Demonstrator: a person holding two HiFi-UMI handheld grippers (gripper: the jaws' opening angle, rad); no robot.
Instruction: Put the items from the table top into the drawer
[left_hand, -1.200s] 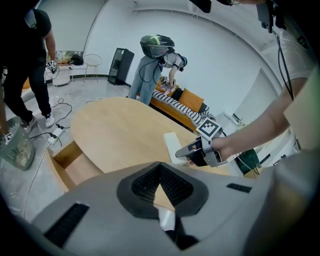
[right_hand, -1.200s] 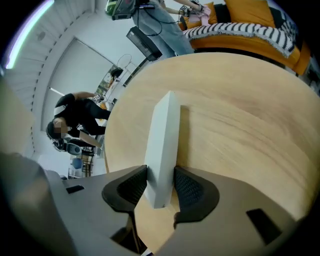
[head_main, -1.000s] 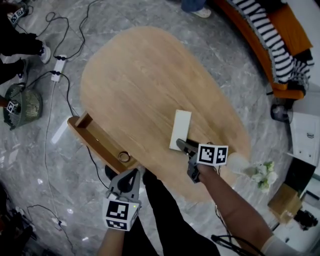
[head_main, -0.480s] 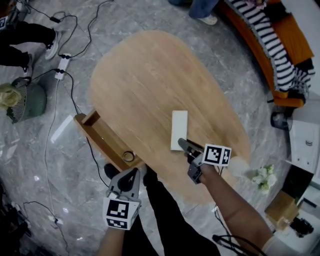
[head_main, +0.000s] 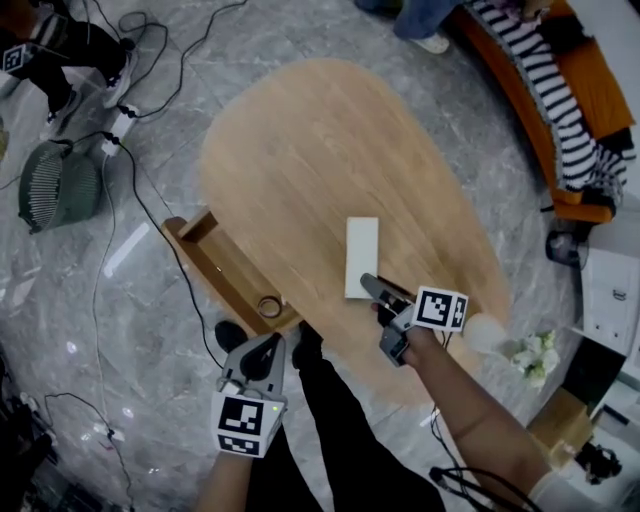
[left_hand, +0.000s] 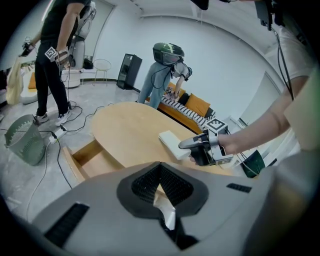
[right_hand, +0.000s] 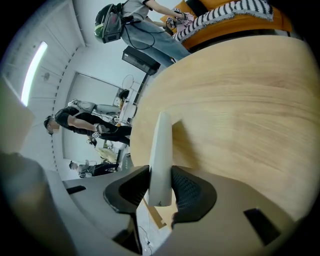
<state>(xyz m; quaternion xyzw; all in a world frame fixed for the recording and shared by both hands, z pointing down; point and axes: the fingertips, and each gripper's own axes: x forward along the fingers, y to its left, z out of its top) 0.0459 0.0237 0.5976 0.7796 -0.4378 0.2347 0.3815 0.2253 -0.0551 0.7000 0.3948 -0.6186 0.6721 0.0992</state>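
A flat white box (head_main: 362, 250) lies lengthwise on the oval wooden table (head_main: 320, 150). My right gripper (head_main: 372, 290) is shut on its near end. In the right gripper view the box (right_hand: 161, 145) stands on edge between the pads of the right gripper (right_hand: 160, 180), whose jaws have just been closing on it. My left gripper (head_main: 274, 345) hovers off the table's near edge beside the open wooden drawer (head_main: 215, 262), fingertips together and nothing held. A small ring-shaped item (head_main: 268, 306) lies in the drawer's near end. The left gripper view shows the box (left_hand: 170, 142) and the drawer (left_hand: 92, 155).
A green wire basket (head_main: 58, 187) and a power strip with cables (head_main: 118, 130) lie on the marble floor to the left. An orange sofa with striped cloth (head_main: 560, 100) runs along the right. White flowers (head_main: 530, 355) sit near the table's right end. People stand beyond the table.
The right gripper's jaws have narrowed onto the box's near end, and gripper and box have edged a little toward the drawer side. The left gripper has drifted slightly.
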